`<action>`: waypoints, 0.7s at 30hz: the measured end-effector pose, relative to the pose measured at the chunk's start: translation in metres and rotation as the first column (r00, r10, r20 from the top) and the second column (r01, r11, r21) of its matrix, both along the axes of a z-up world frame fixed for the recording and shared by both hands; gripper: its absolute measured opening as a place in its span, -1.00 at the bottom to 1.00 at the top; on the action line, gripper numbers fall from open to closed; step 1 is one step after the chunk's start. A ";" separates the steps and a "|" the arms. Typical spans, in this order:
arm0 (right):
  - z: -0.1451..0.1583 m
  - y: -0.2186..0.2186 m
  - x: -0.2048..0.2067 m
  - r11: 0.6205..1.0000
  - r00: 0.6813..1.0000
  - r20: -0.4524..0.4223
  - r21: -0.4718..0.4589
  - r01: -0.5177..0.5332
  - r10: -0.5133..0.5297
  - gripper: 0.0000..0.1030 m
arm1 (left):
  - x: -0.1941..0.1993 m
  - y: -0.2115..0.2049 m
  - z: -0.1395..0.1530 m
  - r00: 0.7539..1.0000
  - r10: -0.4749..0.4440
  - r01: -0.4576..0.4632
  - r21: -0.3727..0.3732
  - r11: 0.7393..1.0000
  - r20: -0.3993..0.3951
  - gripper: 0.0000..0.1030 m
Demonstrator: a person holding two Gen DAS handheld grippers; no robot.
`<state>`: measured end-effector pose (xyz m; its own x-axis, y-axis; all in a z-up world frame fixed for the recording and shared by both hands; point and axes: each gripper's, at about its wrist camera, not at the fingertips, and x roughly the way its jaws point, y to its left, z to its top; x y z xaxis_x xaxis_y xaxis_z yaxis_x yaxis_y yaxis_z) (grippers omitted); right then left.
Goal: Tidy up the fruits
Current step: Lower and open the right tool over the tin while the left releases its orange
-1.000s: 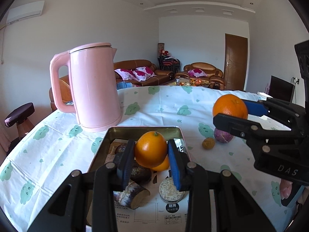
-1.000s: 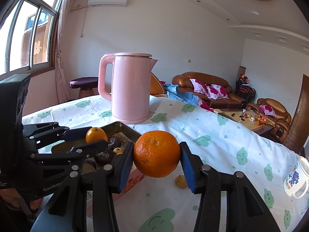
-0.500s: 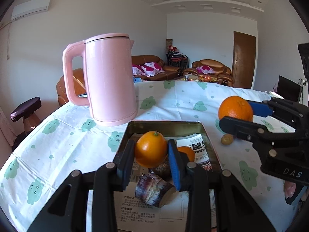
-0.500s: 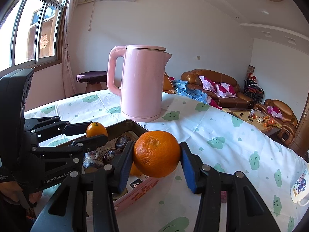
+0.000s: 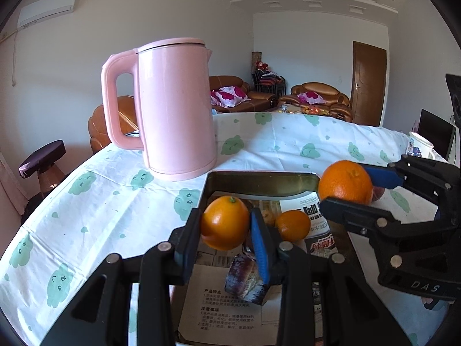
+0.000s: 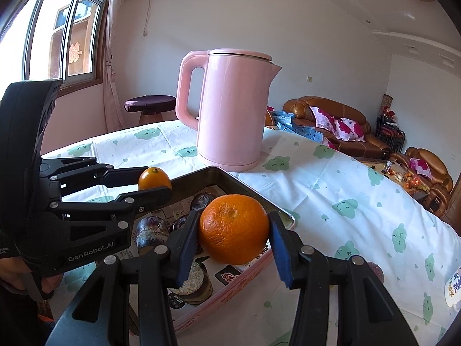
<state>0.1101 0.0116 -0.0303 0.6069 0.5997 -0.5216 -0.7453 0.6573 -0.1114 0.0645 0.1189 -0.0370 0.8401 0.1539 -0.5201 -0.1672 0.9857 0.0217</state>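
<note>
My left gripper [image 5: 226, 226] is shut on a small orange [image 5: 225, 222] and holds it over the metal tray's [image 5: 259, 179] near left part. It also shows in the right wrist view [image 6: 149, 183] with the small orange [image 6: 154, 178]. My right gripper [image 6: 234, 238] is shut on a large orange [image 6: 234, 232] above the tray's right rim [image 6: 283, 216]. In the left wrist view that large orange [image 5: 345, 183] hangs over the tray's far right corner. Another small orange [image 5: 292, 225] lies in the tray.
A pink kettle [image 5: 173, 106] stands just behind the tray on the patterned tablecloth [image 5: 100, 201]. The tray holds dark purple pieces [image 5: 245, 276], a round cake [image 6: 191, 278] and printed paper. A mug [image 5: 417, 147] stands at the far right edge.
Both grippers have moved forward and left, closer to the kettle, each still holding its orange. The right gripper's orange now hangs over the tray's rim.
</note>
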 end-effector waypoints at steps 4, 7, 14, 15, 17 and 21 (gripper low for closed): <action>-0.005 0.004 0.002 1.000 1.000 -0.013 -0.010 -0.006 0.006 -0.05 | 0.001 0.002 0.000 1.000 0.006 -0.006 0.003 1.000 -0.007 -0.31; -0.009 0.005 0.003 1.000 0.999 -0.031 -0.006 -0.012 0.012 -0.05 | 0.003 0.003 -0.001 1.000 0.006 -0.006 0.003 1.000 -0.020 -0.31; -0.016 0.010 0.005 1.000 0.998 -0.058 -0.009 -0.030 0.030 -0.04 | 0.007 0.004 -0.005 0.999 0.001 -0.001 -0.002 1.000 -0.040 -0.31; -0.018 0.011 0.006 0.999 0.997 -0.063 -0.010 -0.035 0.035 -0.04 | 0.008 0.004 -0.005 0.999 -0.001 0.000 -0.004 1.000 -0.043 -0.31; -0.021 0.014 0.006 0.999 0.996 -0.077 -0.017 -0.047 0.045 -0.04 | 0.008 0.004 -0.006 0.999 -0.002 0.002 -0.006 1.000 -0.051 -0.31; -0.023 0.017 0.005 0.998 0.994 -0.092 -0.021 -0.064 0.061 -0.03 | 0.009 0.007 -0.007 0.998 0.012 -0.013 -0.013 1.000 -0.059 -0.28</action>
<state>0.1153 0.0282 -0.0537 0.5177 0.6214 -0.5880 -0.7927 0.6071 -0.0563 0.0734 0.1255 -0.0442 0.8060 0.1571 -0.5707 -0.1784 0.9838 0.0188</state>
